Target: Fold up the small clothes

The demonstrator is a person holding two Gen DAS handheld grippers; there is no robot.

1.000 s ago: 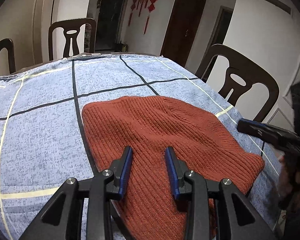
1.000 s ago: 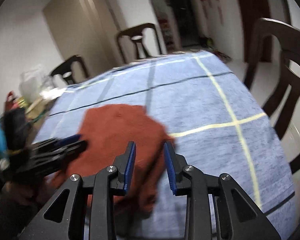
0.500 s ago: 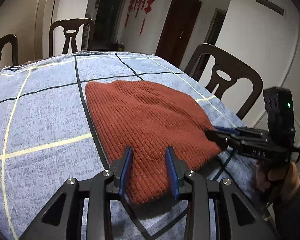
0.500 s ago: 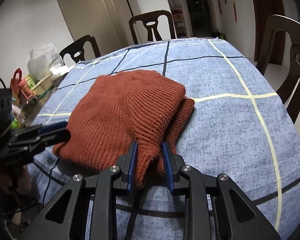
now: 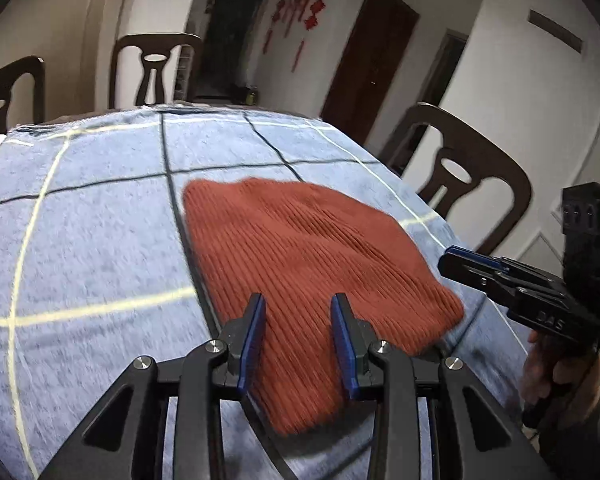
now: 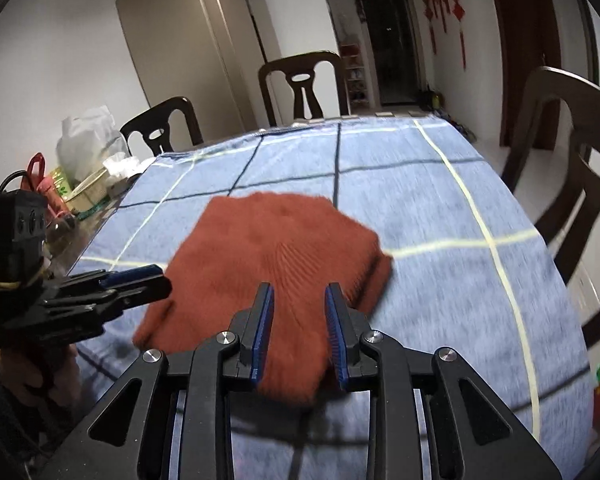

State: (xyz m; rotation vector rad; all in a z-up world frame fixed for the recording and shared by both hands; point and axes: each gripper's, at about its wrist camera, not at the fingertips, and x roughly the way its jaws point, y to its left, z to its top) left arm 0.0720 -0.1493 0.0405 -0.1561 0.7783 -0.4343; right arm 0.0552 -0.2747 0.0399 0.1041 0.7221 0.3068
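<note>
A rust-red knitted sweater (image 5: 300,240) lies folded flat on the blue checked tablecloth (image 5: 100,240). My left gripper (image 5: 298,300) hovers open over the sweater's near edge, and the knit shows through the gap between its blue pads. From the right wrist view the left gripper (image 6: 156,276) sits just off the sweater's (image 6: 272,240) left edge. My right gripper (image 6: 300,288) is open above the near right part of the sweater. In the left wrist view the right gripper (image 5: 450,258) hangs in the air, clear of the right corner. Both views are motion-blurred.
Dark wooden chairs stand round the table: one at the far end (image 6: 304,80), one on the right side (image 5: 460,168), another on the left (image 5: 12,88). A white plastic bag (image 6: 88,148) and small clutter crowd the left table edge. A hand (image 5: 548,368) holds the right gripper.
Half a second ago the right gripper's tips were on the sweater's near right corner; they have since drawn back off it. The left gripper has shifted a little. The sweater lies still.
</note>
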